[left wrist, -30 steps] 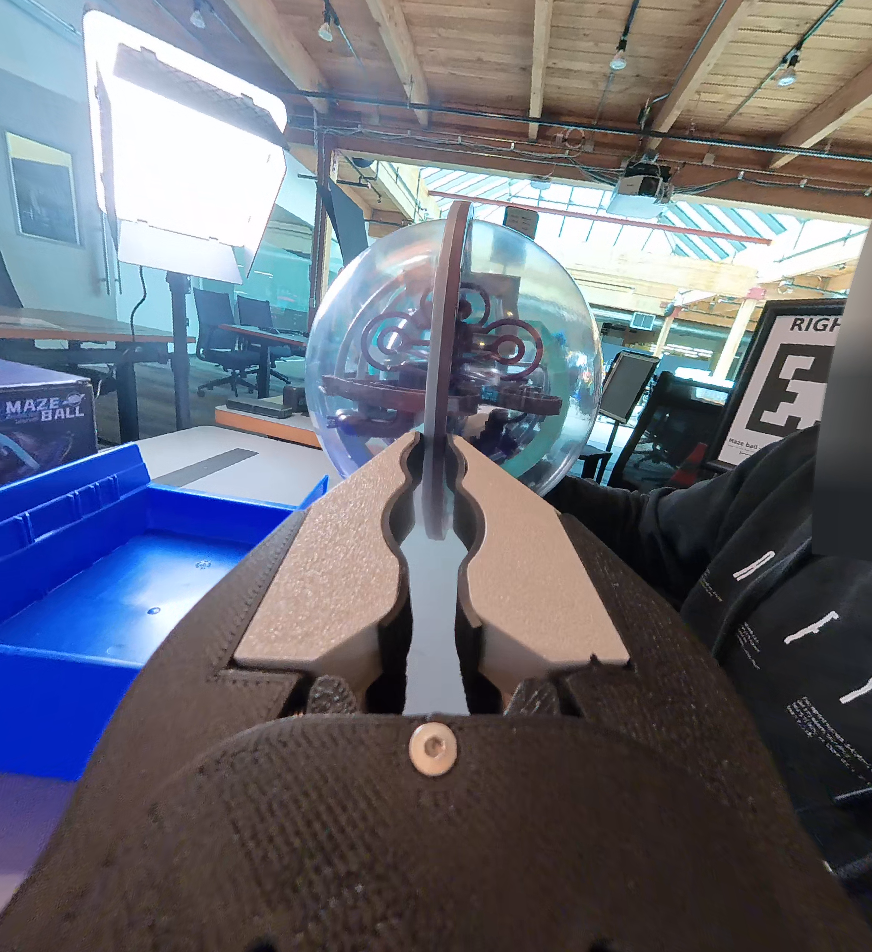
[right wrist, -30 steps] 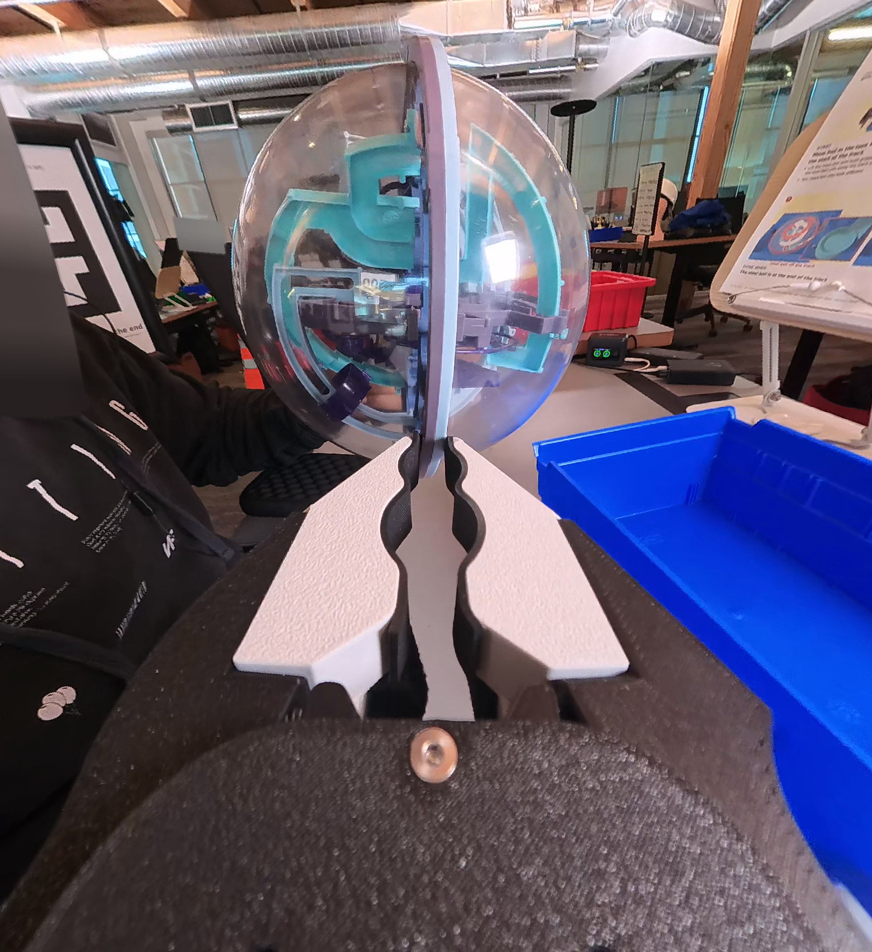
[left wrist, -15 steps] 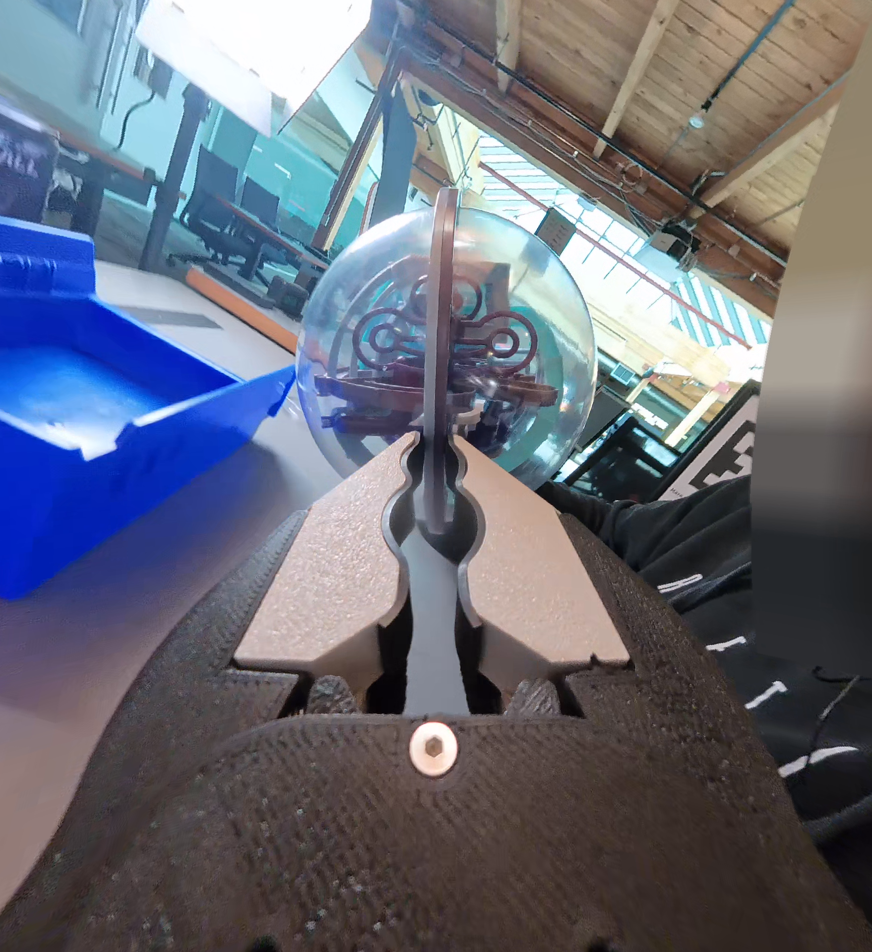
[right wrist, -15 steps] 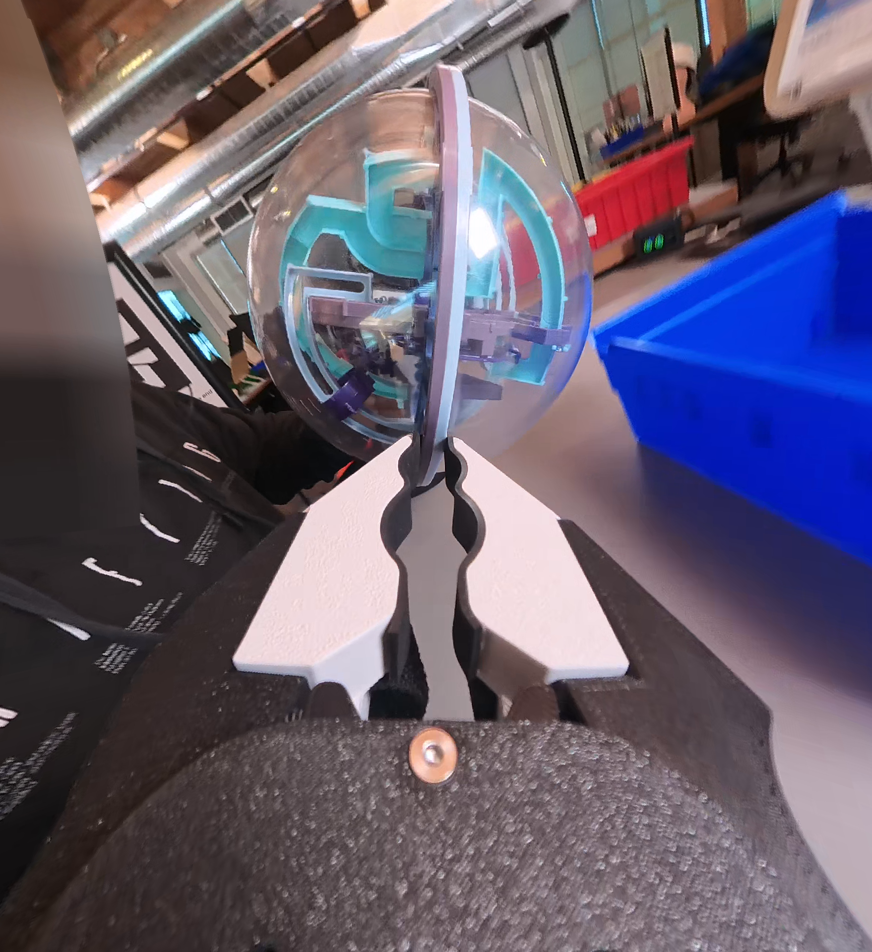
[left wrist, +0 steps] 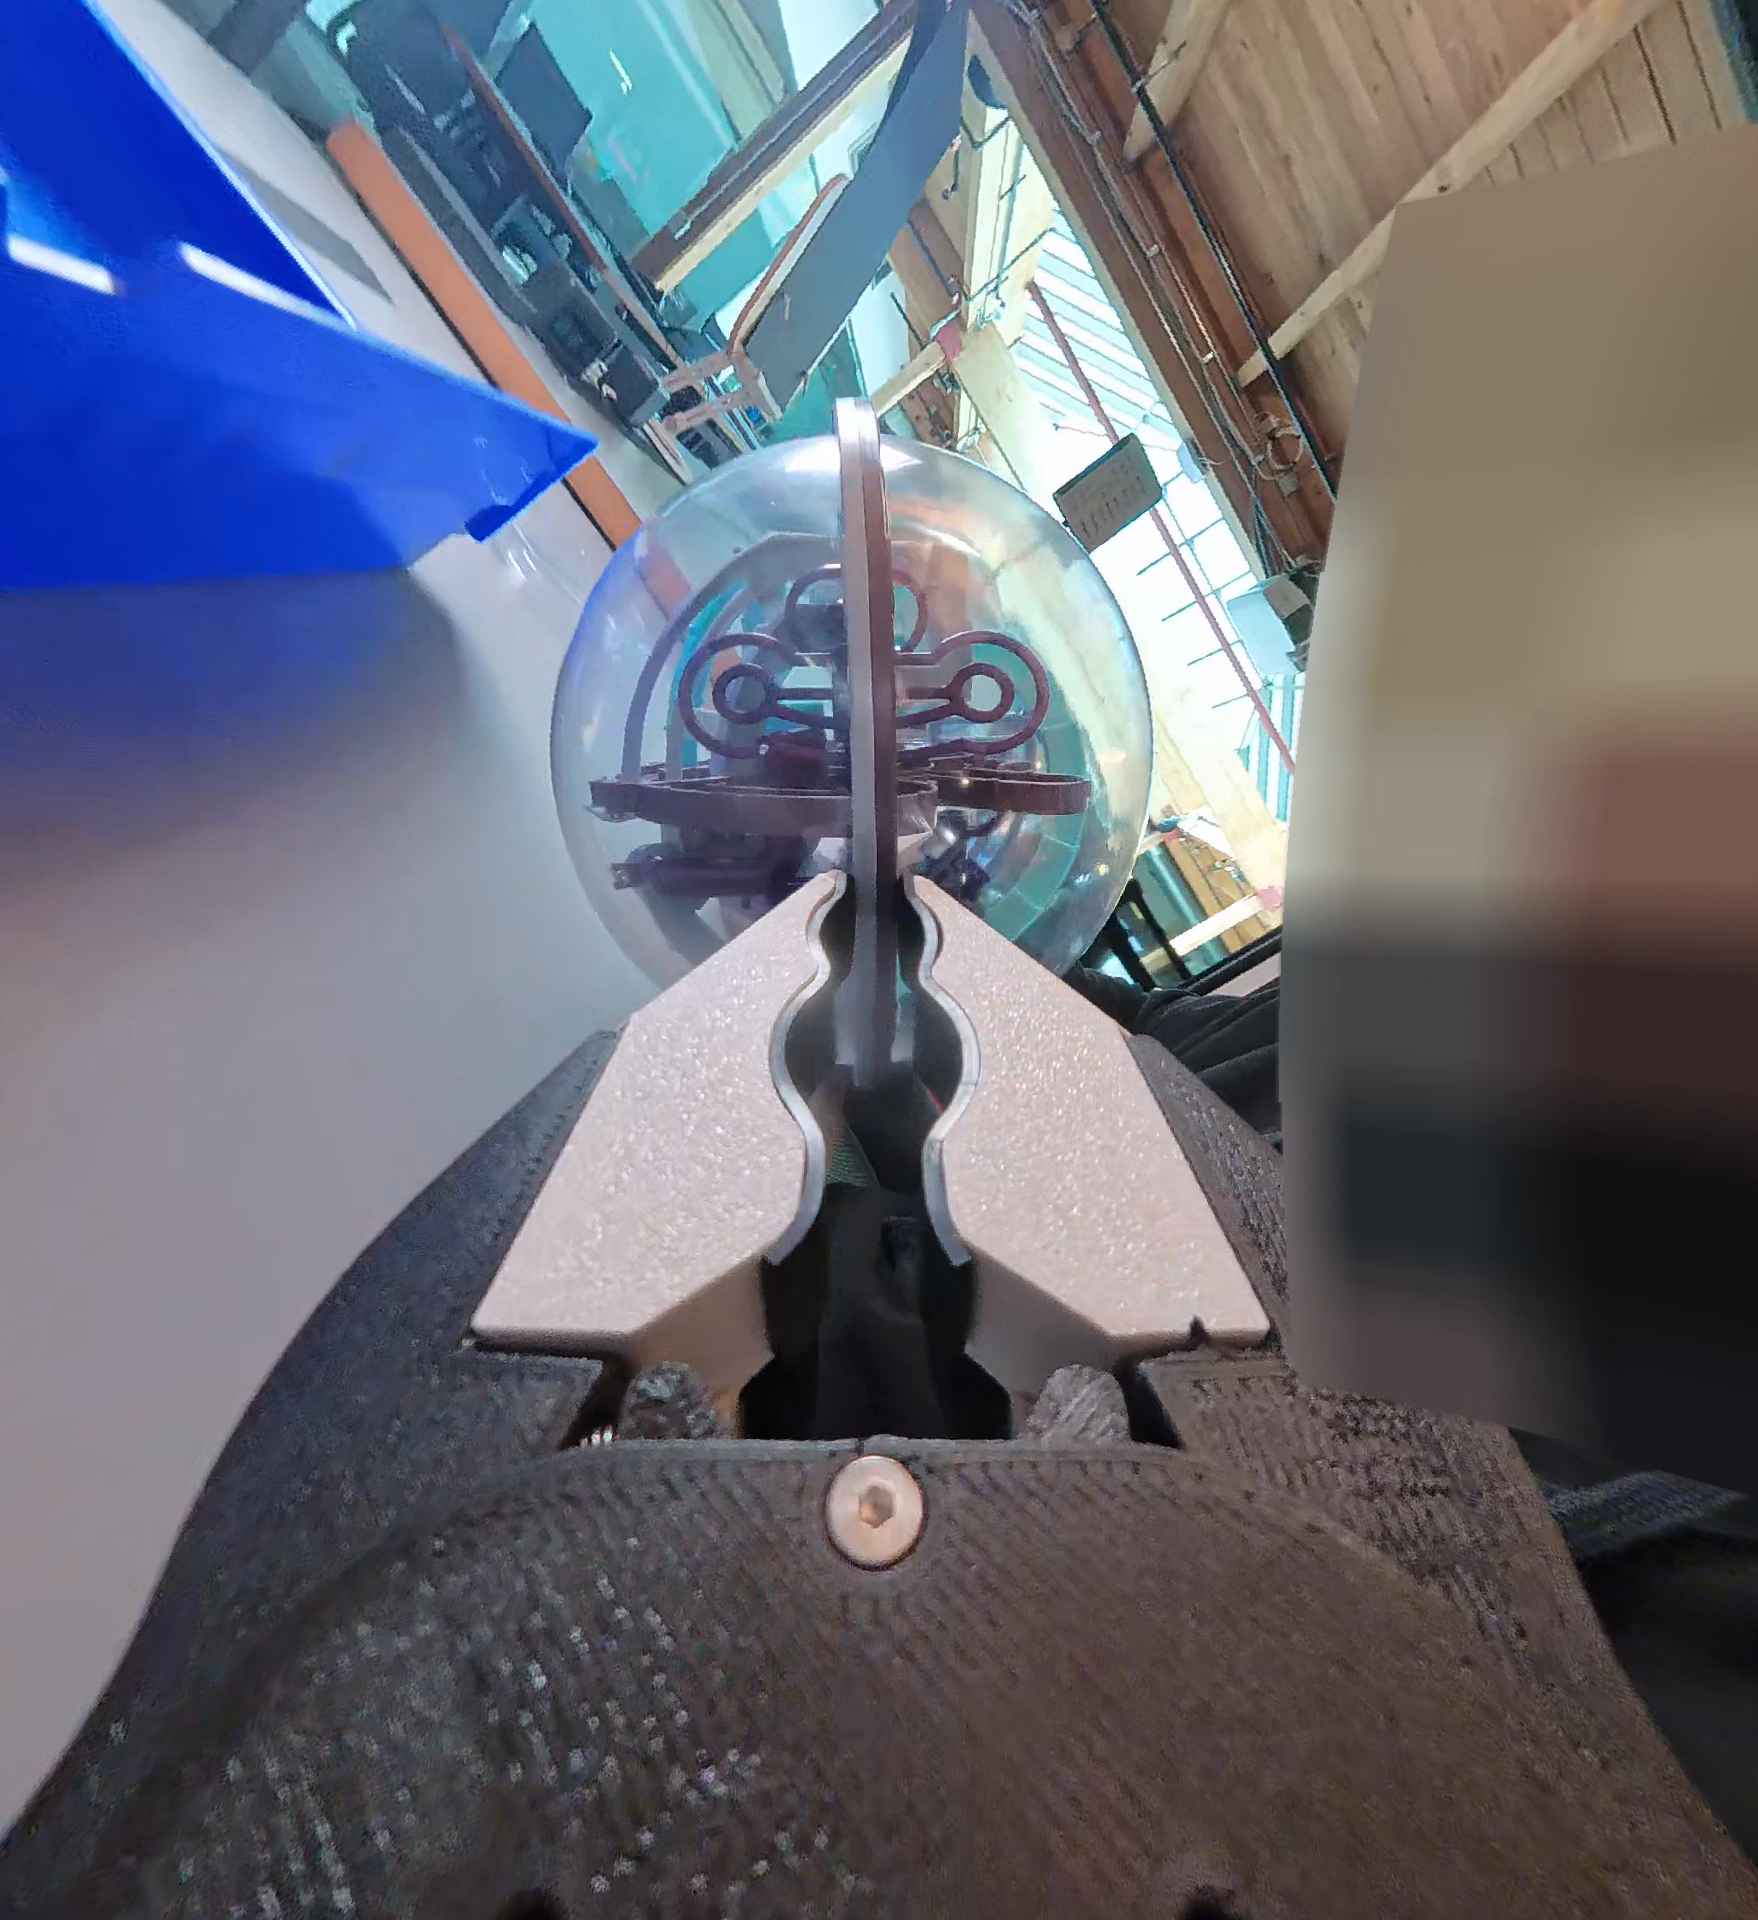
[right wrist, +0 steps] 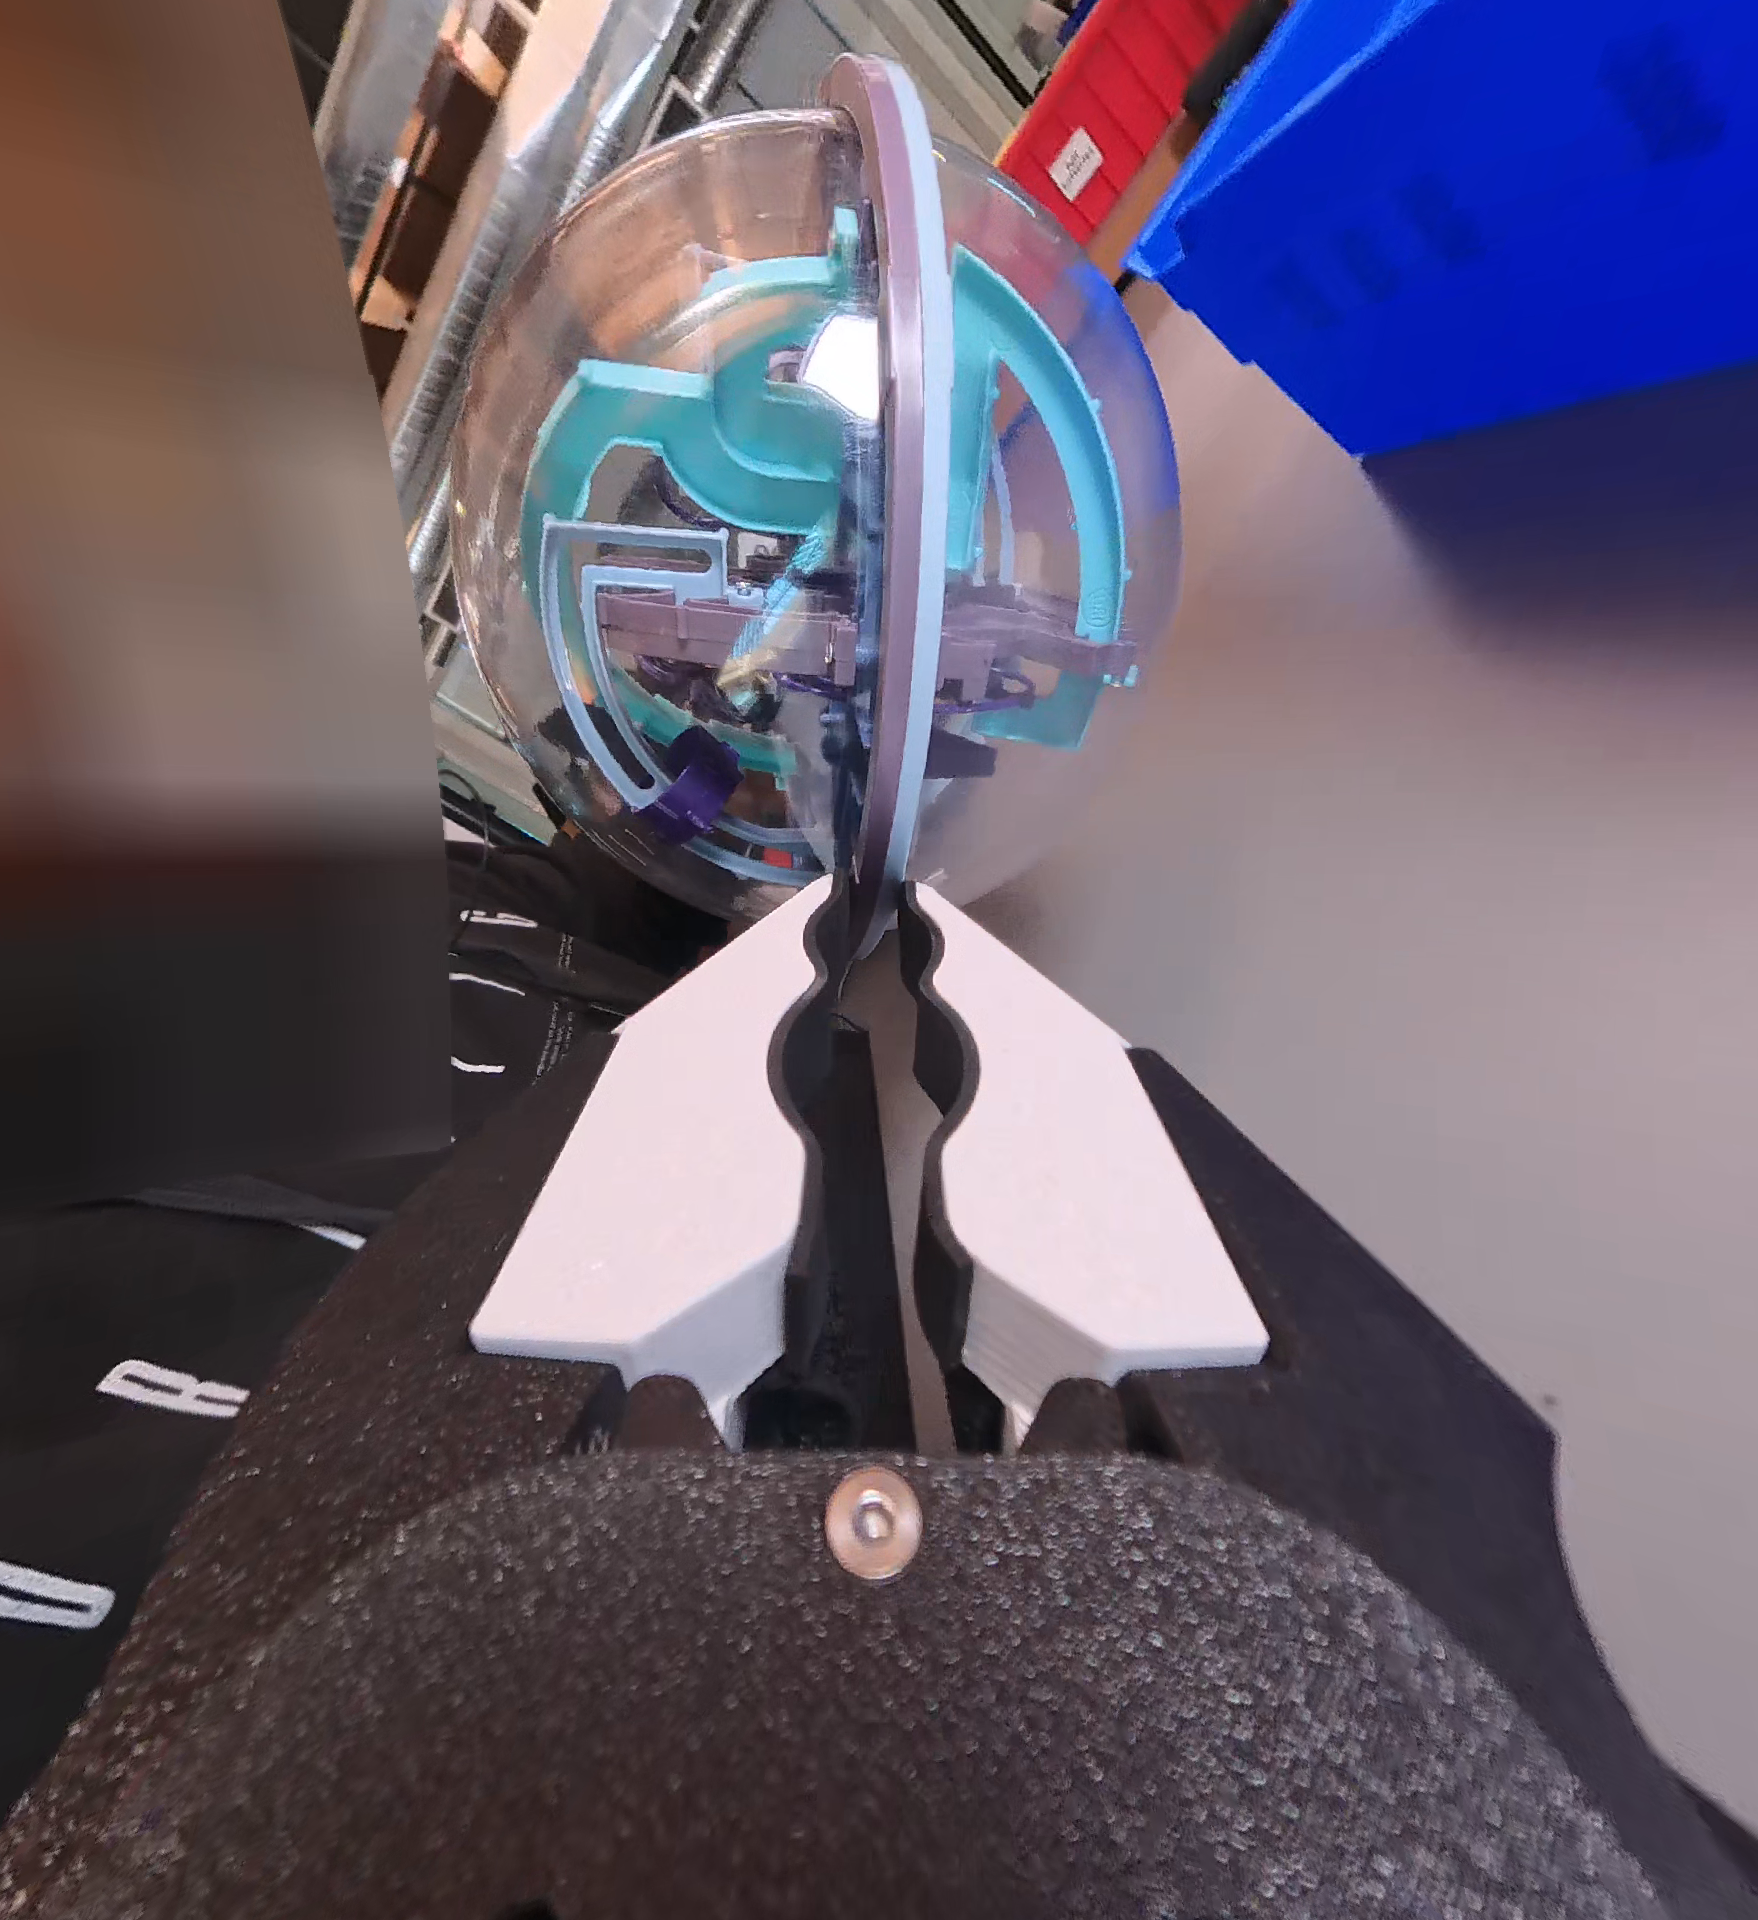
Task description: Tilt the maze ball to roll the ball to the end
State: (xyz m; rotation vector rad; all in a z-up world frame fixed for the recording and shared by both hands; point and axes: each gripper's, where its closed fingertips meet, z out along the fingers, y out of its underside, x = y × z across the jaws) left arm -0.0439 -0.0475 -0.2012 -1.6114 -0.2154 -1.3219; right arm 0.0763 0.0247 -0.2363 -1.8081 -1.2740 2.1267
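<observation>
The maze ball (left wrist: 729, 717) is a clear sphere with a flat grey ring around it and maroon, teal and purple tracks inside. My left gripper (left wrist: 867, 894) is shut on the ring's edge and holds the ball in the air. In the right wrist view the maze ball (right wrist: 709, 520) shows its teal tracks, and my right gripper (right wrist: 870, 894) is shut on the ring at the opposite side. Both views are rolled steeply, so the table slants. I cannot make out the small ball inside the maze.
A blue plastic bin (left wrist: 127, 395) sits on the grey table (left wrist: 179, 935) at the upper left; it also shows in the right wrist view (right wrist: 1540, 239) at the upper right. A red bin (right wrist: 1093, 135) stands farther back. A person's dark sleeve (right wrist: 127, 1299) lies at lower left.
Both grippers have rolled the maze ball steadily the same way over the last second. The bin and table now slant far more across both views. Both grips on the ring are unchanged.
</observation>
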